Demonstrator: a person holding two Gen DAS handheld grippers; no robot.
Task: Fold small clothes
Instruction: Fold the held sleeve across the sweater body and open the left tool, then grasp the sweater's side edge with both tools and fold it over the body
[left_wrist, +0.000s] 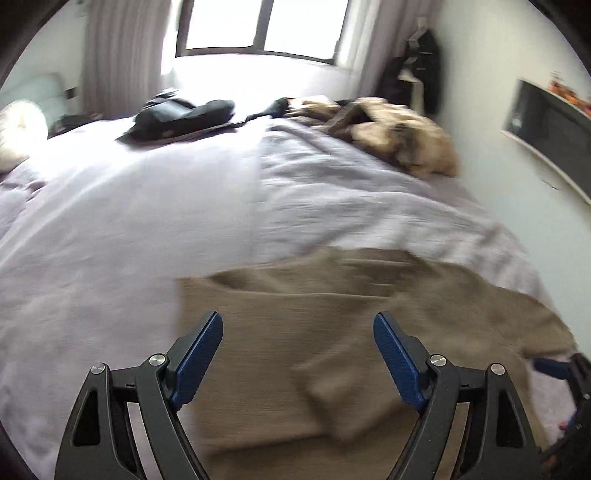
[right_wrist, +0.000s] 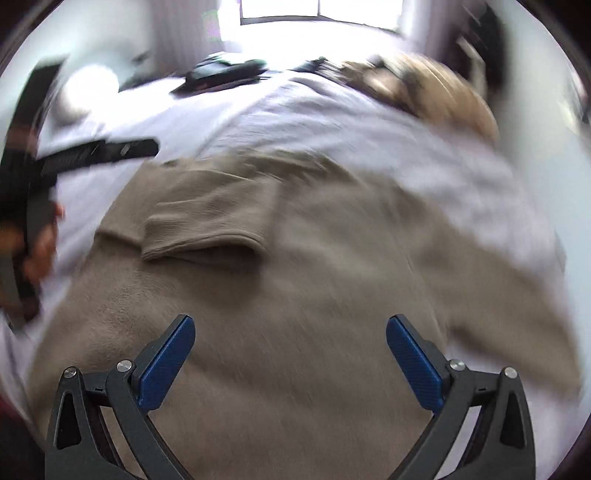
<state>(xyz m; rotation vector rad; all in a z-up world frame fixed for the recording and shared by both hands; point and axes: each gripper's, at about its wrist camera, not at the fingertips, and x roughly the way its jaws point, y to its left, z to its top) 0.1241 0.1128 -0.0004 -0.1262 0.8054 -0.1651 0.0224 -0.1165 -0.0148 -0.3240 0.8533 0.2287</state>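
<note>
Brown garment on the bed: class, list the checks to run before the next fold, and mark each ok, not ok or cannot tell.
1. Left hand-held gripper open, holding nothing: ok.
2. Right hand-held gripper open, holding nothing: ok.
3. Brown garment lies on the bedsheet: ok.
4. One sleeve already folded over the body: ok.
5. Garment flat, free of wrinkles: cannot tell, both views blurred.
6. Other clothes lie apart from the garment: ok.

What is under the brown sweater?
The brown sweater lies spread on the pale purple bedcover, which shows around it. Anything directly beneath the sweater is covered.
</note>
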